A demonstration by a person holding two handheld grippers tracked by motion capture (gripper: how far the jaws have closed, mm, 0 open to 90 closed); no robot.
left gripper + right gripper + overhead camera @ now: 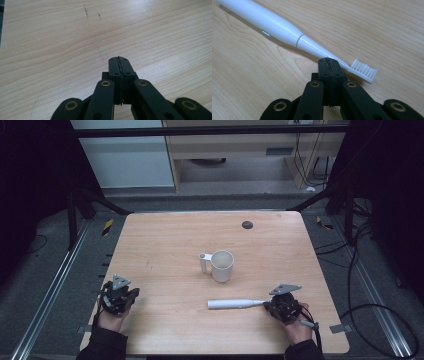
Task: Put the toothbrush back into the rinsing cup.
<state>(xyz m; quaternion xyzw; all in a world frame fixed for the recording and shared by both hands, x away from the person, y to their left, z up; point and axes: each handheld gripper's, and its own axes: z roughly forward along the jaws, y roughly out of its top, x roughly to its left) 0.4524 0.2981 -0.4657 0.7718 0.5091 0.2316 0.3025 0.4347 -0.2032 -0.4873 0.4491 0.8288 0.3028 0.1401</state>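
L gripper [119, 60] closed, wood table [165, 245], dark room

I am working in a lab test bay: a bare wooden table [165, 240] stands on grey carpet [45, 270], metal floor rails [47, 292] flank it, black cables [370, 270] trail at three o'clock, and plain cabinets [235, 145] stand at twelve.

White things on pale wood

White mug [222, 265], white toothbrush [235, 304], light wood-grain desk [165, 240], black hand-held gripper [329, 65] with brass-coloured rivets.
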